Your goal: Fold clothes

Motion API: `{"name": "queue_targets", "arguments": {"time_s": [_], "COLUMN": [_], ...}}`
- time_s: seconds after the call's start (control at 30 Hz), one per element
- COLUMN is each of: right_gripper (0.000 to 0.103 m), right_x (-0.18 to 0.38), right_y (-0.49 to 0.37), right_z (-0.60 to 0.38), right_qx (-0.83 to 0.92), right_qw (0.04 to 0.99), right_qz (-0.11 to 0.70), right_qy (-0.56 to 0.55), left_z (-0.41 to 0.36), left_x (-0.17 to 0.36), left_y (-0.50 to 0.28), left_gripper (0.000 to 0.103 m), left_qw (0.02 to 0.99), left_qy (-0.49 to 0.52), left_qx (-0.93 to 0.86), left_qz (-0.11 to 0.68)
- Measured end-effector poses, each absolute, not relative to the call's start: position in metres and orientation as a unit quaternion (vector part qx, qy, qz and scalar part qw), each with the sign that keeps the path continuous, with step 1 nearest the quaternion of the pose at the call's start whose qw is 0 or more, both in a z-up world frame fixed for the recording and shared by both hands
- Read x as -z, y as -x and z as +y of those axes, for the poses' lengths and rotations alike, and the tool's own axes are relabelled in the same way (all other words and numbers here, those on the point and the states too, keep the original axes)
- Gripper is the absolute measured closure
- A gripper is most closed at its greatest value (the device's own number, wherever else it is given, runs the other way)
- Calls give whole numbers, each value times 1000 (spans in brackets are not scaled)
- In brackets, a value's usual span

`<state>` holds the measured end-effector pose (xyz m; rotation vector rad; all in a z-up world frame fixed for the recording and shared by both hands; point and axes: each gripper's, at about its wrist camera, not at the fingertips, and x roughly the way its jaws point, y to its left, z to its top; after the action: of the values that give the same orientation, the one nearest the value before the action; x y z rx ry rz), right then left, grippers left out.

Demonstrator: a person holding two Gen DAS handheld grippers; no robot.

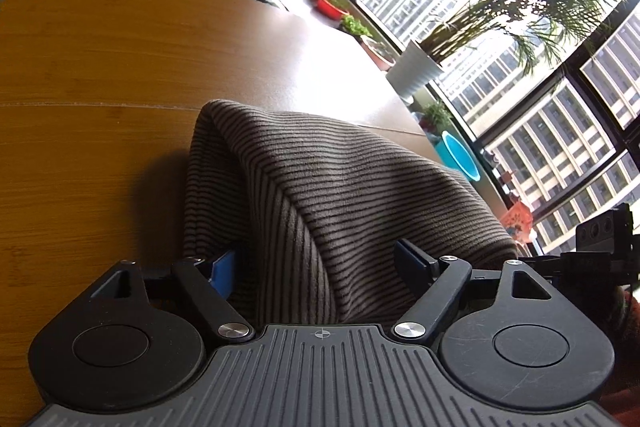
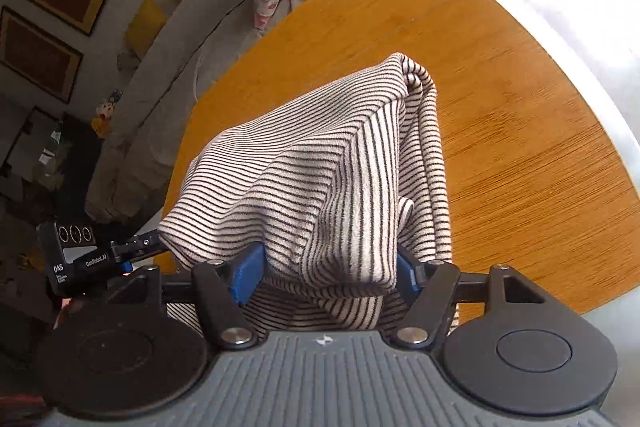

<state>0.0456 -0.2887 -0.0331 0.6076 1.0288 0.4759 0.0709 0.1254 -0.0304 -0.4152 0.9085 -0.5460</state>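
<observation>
Your left gripper (image 1: pixel 316 267) and right gripper (image 2: pixel 328 273) both clench the black-and-cream striped knit garment (image 2: pixel 320 163) — bunched above the orange bamboo tabletop (image 1: pixel 100 75).

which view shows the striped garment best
The right wrist view: the striped garment is well lit there, with its stripes and hanging folds clear over the wooden table. The left wrist view shows it backlit and dark against the windows.
</observation>
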Motion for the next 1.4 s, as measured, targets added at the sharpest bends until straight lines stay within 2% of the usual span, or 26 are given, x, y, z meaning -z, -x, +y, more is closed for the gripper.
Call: {"name": "queue_targets", "arguments": {"time_s": [0.03,0.07,0.1,0.13,0.2,0.27,0.43,0.5,0.6,0.67,0.73,0.87,0.97,1.0,1.07,1.17,1.23,1.33,1.4], "right_gripper": [50,62,68,70,73,77,78,78,77,71,63,22,3,0,0,0,0,0,0], "right_x": [37,37,35,33,24,10,-35,-34,-7,10,22,-8,-31,-38,-42,-33,-18,14,25], "right_y": [-50,-56,-67,-77,-96,-116,-100,-89,-70,-61,-52,-45,-41,-40,-45,-61,-72,-74,-70], "right_z": [-287,-283,-276,-270,-258,-246,-252,-260,-261,-262,-265,-281,-286,-286,-281,-264,-245,-217,-221], "right_qx": [-223,-228,-239,-239,-235,-237,-290,-301,-298,-286,-273,-252,-255,-259,-274,-286,-244,-120,-115], "right_qw": [798,805,816,827,848,871,887,881,871,869,872,894,911,916,917,912,924,941,940], "right_qz": [477,467,451,440,418,388,332,336,375,396,400,365,314,297,275,276,291,278,281], "right_qy": [-291,-286,-271,-255,-224,-188,-139,-142,-107,-84,-69,-64,-72,-77,-92,-99,-37,149,157], "left_z": [124,122,121,120,122,129,143,144,132,129,134,142,145,145,142,128,116,108,116], "left_x": [32,32,31,30,23,6,-29,-31,-4,14,20,-7,-36,-43,-52,-33,-7,24,29], "left_y": [-73,-76,-79,-85,-99,-109,-79,-60,-34,-24,-17,-8,1,2,2,-10,-21,-37,-49], "left_gripper": [41,45,49,51,66,73,76,76,75,75,67,56,35,27,18,11,9,13,16], "left_qw": [844,850,854,857,863,875,891,891,878,871,871,890,906,907,900,852,809,798,798], "left_qy": [194,189,183,178,170,168,162,157,131,121,118,103,112,123,163,238,278,276,294], "left_qx": [253,248,244,241,233,221,230,237,243,236,229,226,239,245,270,323,346,310,304], "left_qz": [430,425,421,420,414,398,357,355,390,414,418,382,332,319,302,336,387,437,429]}}
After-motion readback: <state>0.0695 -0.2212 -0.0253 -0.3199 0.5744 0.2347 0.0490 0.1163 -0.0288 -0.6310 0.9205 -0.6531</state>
